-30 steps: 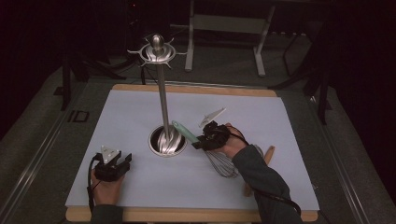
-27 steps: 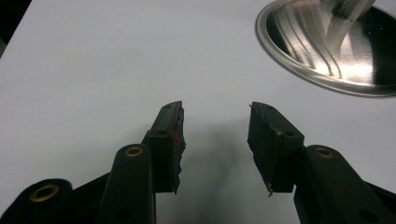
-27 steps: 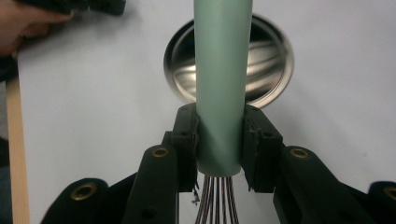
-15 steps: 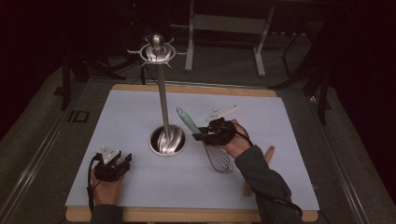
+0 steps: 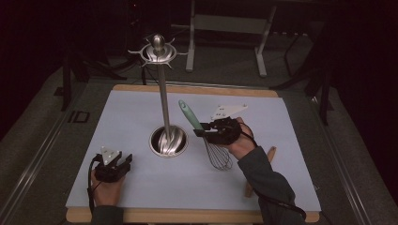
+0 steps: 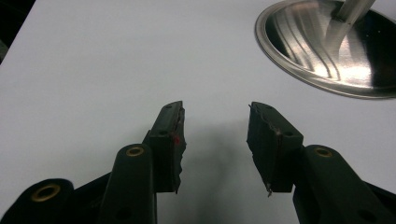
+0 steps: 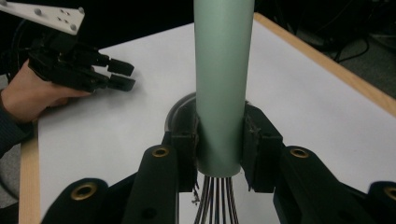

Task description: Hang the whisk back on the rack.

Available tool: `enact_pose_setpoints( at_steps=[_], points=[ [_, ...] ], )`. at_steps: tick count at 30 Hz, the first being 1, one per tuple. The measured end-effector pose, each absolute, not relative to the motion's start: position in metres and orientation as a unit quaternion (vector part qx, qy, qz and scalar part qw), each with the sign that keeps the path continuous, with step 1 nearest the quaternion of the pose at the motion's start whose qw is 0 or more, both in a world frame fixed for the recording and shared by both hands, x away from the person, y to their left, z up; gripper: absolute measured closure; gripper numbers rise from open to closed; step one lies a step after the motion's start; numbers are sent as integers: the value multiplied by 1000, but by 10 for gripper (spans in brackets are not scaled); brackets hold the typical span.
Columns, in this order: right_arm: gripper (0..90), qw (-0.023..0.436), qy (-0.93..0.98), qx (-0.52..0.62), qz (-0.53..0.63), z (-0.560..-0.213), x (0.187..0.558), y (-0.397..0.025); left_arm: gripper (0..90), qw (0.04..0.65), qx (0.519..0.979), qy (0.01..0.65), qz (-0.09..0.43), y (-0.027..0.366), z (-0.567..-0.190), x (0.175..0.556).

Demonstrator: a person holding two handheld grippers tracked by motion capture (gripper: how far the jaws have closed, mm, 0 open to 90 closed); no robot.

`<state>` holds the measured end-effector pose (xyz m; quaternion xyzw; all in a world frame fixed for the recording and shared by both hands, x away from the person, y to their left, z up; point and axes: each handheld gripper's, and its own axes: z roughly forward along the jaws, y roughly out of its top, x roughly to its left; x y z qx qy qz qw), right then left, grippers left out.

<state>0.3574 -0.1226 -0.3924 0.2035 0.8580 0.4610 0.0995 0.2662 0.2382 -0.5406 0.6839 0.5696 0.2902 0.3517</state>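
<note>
A whisk with a pale green handle [image 5: 189,115] stands tilted, its wire head [image 5: 219,155] low over the white mat. My right gripper [image 5: 202,132] is shut on the lower end of that handle. In the right gripper view the green handle [image 7: 223,84] rises between both jaws of the right gripper [image 7: 219,150], with the wires [image 7: 215,201] below. A steel utensil stand has a round base [image 5: 168,141] and a tall pole topped with hooks [image 5: 158,49], just left of the whisk. My left gripper [image 5: 123,162] rests on the mat at the front left. It is open and holds nothing [image 6: 215,135].
A wooden utensil [image 5: 271,153] lies on the mat under the right forearm. The steel base [image 6: 327,51] is ahead and right of the left gripper's jaws. The left gripper [image 7: 119,74] also appears far off in the right gripper view. Dark floor and metal frames surround the table.
The right gripper has tipped the whisk's green handle up from lying low toward the stand's base to a steeper tilt. The left gripper has stayed put.
</note>
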Motion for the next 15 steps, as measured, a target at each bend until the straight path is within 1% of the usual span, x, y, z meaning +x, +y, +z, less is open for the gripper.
enact_pose_setpoints(
  at_steps=[15],
  points=[
    [696,122,842,198,486,-373,351,-123,561,352,684,570,288,238,-541,267]
  ],
)
